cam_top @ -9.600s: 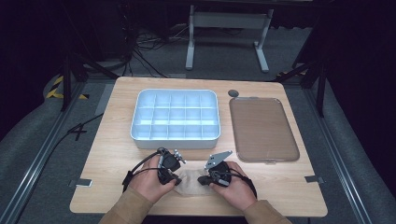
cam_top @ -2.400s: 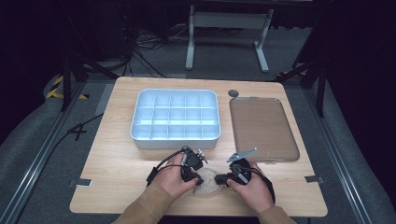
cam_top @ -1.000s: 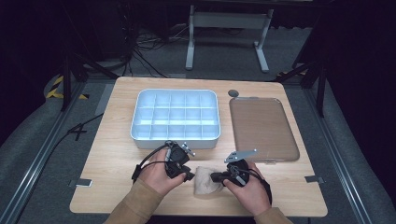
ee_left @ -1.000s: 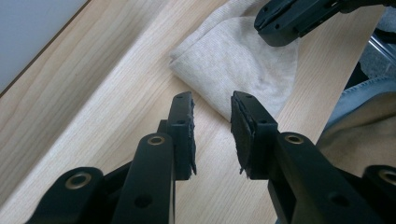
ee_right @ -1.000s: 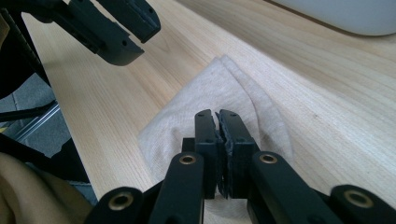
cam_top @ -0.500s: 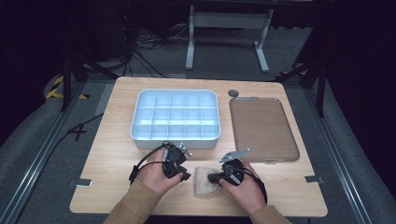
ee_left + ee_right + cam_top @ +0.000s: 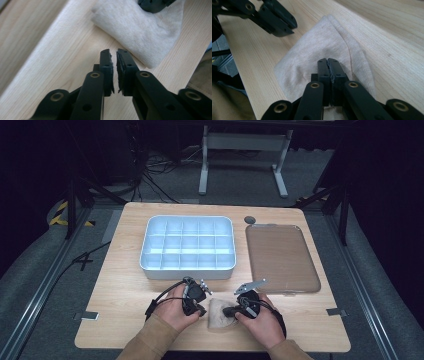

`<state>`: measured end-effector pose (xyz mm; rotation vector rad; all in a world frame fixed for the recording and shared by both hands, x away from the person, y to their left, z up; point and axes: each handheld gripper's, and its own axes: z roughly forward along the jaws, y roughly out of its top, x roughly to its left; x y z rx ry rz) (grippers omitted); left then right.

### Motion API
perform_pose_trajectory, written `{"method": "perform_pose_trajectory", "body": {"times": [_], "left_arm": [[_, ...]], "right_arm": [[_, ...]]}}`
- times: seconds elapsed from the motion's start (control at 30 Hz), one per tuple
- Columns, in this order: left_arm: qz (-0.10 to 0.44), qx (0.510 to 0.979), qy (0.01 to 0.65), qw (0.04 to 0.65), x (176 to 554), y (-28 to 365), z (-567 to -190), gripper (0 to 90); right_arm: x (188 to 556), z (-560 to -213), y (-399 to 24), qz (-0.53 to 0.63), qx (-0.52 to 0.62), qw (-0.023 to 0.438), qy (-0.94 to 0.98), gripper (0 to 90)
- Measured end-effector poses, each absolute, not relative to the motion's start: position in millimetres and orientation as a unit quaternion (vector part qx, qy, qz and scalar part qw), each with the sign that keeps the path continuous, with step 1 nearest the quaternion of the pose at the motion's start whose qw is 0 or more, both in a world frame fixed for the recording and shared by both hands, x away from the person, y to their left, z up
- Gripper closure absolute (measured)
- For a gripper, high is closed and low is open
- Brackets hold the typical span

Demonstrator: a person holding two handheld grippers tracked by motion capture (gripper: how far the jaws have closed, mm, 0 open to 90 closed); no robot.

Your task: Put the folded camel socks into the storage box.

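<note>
Cloth (image 7: pixel 218 314), pale and folded, is seen lying flat on the wooden tabletop (image 7: pixel 125 285) near the front edge, between the two hands. Its long side is laid front to back in the high view, and in the right claw view one folded corner is pointed away from that claw, toward the left claw. The right claw (image 7: pixel 327 65) is pressed down over the cloth with its jaws shut together; whether any cloth is pinched between them cannot be told. The left claw (image 7: pixel 113 56) is held just beside the cloth, over bare wood, with only a thin gap left between its jaws and nothing in them. A white tray (image 7: pixel 187 245) with many small boxes is set behind the hands, and a brown tray (image 7: pixel 281 257) is placed to its right. Compared with half a second ago, the cloth is found in the same spot, and both hands have been moved only a little. Nearly ten seconds ago the cloth could not be made out between the hands.
</note>
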<state>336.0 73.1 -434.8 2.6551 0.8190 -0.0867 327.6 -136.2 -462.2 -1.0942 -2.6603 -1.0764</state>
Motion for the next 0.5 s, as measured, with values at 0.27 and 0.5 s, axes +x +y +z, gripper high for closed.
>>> {"method": "perform_pose_trajectory", "body": {"times": [0.27,0.5], "left_arm": [[-0.020,0.950,0.268,0.161,333.7,59.6,-442.3,88.7],[-0.021,0.953,0.259,0.155,335.0,56.1,-443.9,87.6]], "right_arm": [[326.8,-461.4,-135.1,-0.347,-0.354,0.030,-0.868,89.5],[325.5,-461.9,-135.4,-0.349,-0.350,0.024,-0.869,89.5]]}}
